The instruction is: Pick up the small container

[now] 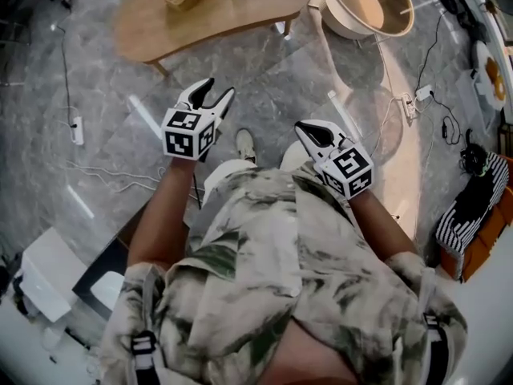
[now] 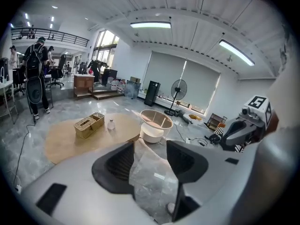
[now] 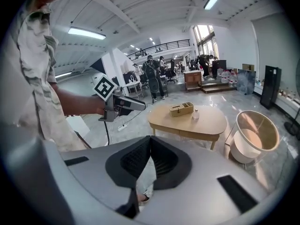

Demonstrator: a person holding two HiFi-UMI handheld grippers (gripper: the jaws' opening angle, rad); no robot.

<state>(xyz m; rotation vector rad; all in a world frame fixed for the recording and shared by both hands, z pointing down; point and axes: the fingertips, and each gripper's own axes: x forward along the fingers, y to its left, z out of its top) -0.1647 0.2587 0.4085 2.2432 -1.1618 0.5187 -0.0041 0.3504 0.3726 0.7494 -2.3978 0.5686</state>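
The left tongs (image 1: 220, 87) are standing released and empty, while the right tongs (image 1: 303, 129) are sitting clenched on nothing. The small container (image 2: 111, 124) is resting on the wooden bench (image 2: 68, 143), just beside a wicker basket (image 2: 89, 124), well apart from both.

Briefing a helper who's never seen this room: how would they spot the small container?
Find the low, rounded wooden table on the grey floor. A woven basket sits on it, and the small container stands just beside that: a pale, upright little bottle, far smaller than the boxy tan basket.
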